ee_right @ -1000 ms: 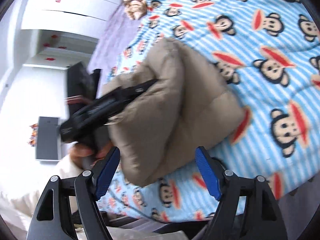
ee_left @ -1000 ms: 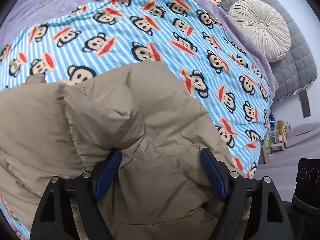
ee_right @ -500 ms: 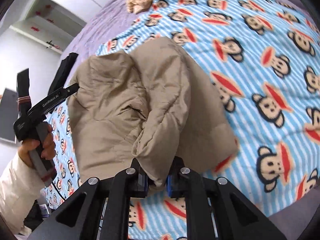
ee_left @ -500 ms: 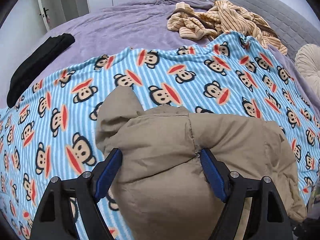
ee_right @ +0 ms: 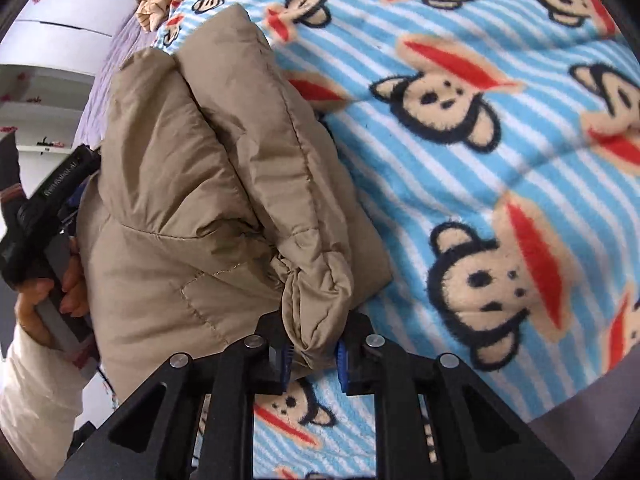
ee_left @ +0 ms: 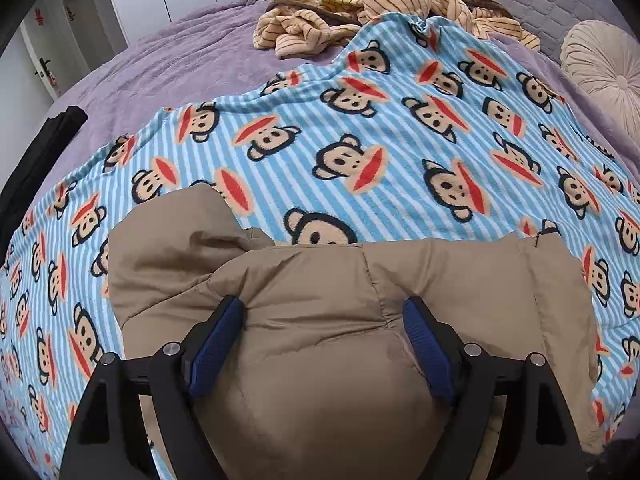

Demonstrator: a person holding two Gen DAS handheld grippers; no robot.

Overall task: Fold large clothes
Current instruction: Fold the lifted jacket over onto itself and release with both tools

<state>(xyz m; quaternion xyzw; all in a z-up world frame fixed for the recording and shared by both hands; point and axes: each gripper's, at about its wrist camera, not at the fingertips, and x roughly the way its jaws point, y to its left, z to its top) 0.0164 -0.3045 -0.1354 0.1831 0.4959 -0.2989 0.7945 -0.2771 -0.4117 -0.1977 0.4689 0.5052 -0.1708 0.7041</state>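
No box, basket or other container shows in either view; everything lies loose on a bed. The task's thing is a tan padded jacket (ee_left: 320,320), folded into a thick, puffy bundle that rests on a blue-and-white striped fleece blanket (ee_left: 400,152) printed with monkey faces with red mouths. In the left wrist view the jacket fills the lower middle, from about 8 o'clock round to 4 o'clock, with a loose flap sticking up toward 10 o'clock. Its shell is smooth, matte woven cloth, quilted in broad panels with visible stitched seams, and it creases softly where it is bent. The left gripper (ee_left: 322,340) has its blue-padded jaws standing wide on either side of a bulge of the jacket; the pads lie against the cloth, but whether they pinch it cannot be told, and the jaws are opening a little. The right gripper (ee_right: 311,354) has its jaws nearly together, clamped on a bunched, gathered end of the jacket (ee_right: 200,200) at 6 o'clock, with the jaws easing apart slightly around that fabric. In the right wrist view a hand (ee_right: 52,292) in a pale sleeve holds the other gripper's handle at 8 o'clock, just beside the jacket. Under the blanket lies a plush purple bedspread (ee_left: 168,60). At 12 o'clock sits a heap of cream cloth with brown stripes (ee_left: 380,4), crumpled and soft, and at 2 o'clock a round, pleated, cream cushion (ee_left: 604,64). A black cloth (ee_left: 36,152) lies at 9 o'clock.
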